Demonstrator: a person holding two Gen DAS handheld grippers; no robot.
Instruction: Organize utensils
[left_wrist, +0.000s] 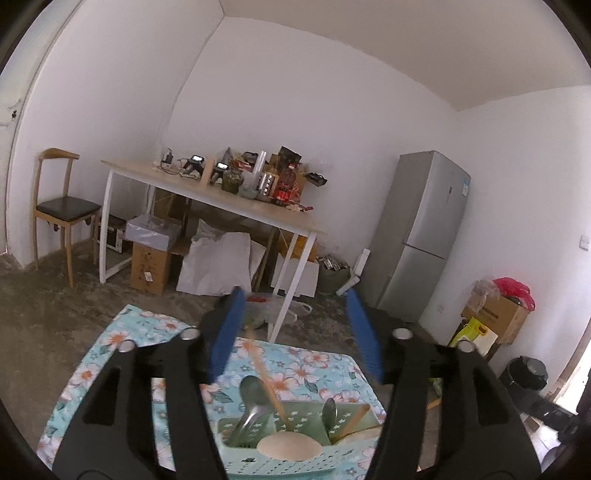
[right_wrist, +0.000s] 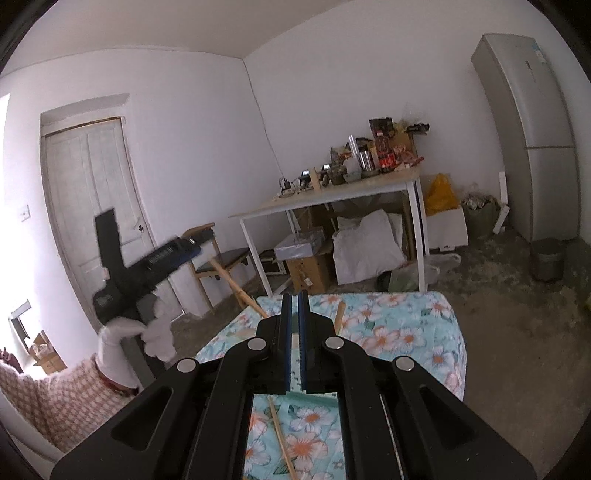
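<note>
My left gripper (left_wrist: 295, 332) hangs open over a green utensil holder (left_wrist: 236, 458) on the flowered tablecloth (left_wrist: 147, 332). A wooden chopstick (left_wrist: 266, 373) leans out of the holder between the blue pads (left_wrist: 227, 332), close to the left pad, and neither pad presses on it. Two metal spoons (left_wrist: 253, 393), another wooden stick (left_wrist: 356, 419) and a round wooden piece (left_wrist: 290, 445) sit in the holder. My right gripper (right_wrist: 295, 325) is shut, with nothing seen between its pads. The right wrist view shows the left gripper (right_wrist: 184, 251) in a gloved hand (right_wrist: 157, 332), and a loose chopstick (right_wrist: 282, 439) on the cloth.
A white-legged table (left_wrist: 207, 199) piled with jars and boxes stands behind, with boxes and bags under it. A wooden chair (left_wrist: 61, 210) is at the left and a grey fridge (left_wrist: 421, 236) at the right. Another wooden stick (right_wrist: 340, 312) lies far on the cloth.
</note>
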